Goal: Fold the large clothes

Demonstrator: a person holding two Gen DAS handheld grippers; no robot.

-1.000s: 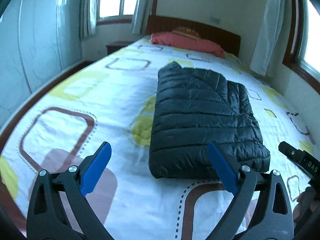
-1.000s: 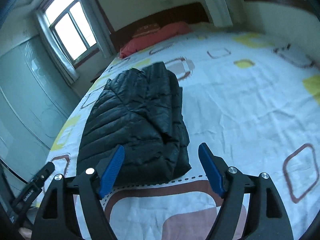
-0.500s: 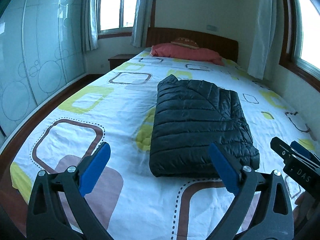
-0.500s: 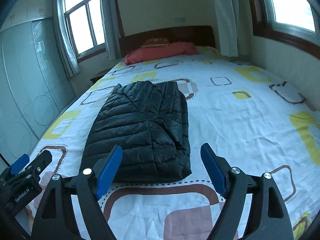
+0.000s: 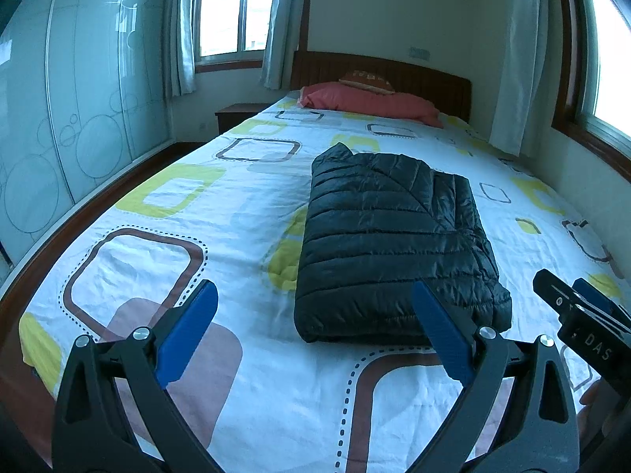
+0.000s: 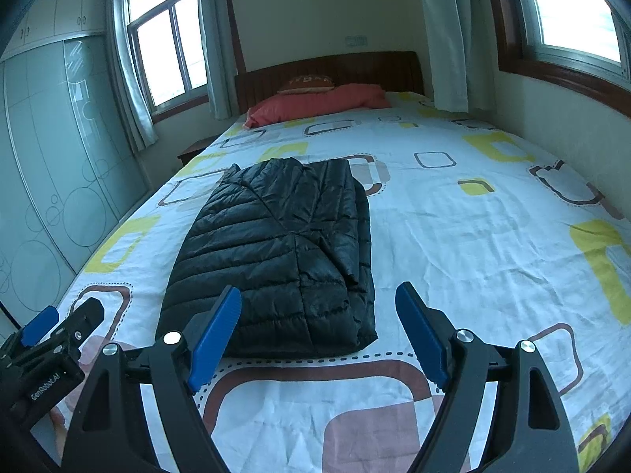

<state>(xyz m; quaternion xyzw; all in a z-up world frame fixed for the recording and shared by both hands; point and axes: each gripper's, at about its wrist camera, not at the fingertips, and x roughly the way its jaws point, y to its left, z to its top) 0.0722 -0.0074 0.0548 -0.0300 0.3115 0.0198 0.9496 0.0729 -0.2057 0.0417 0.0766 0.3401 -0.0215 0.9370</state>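
A black quilted puffer jacket (image 5: 390, 240) (image 6: 276, 260) lies folded into a neat rectangle in the middle of the bed. My left gripper (image 5: 315, 299) hangs over the foot of the bed, short of the jacket's near edge, open with nothing between its blue pads. My right gripper (image 6: 318, 299) is beside it on the right, also open and empty, and apart from the jacket. Each gripper shows at the edge of the other's view: the right gripper (image 5: 579, 315) and the left gripper (image 6: 51, 335).
The bed (image 5: 165, 260) has a white sheet with yellow and brown squares. A red pillow (image 5: 370, 104) lies against the wooden headboard (image 6: 327, 71). A glass wardrobe (image 5: 59, 118) runs along the left, a nightstand (image 5: 236, 116) stands by the head, and curtained windows are behind and on the right.
Both grippers drew back and rose a little from the jacket, then held still. The right view levelled out from a tilt. The jacket has not moved.
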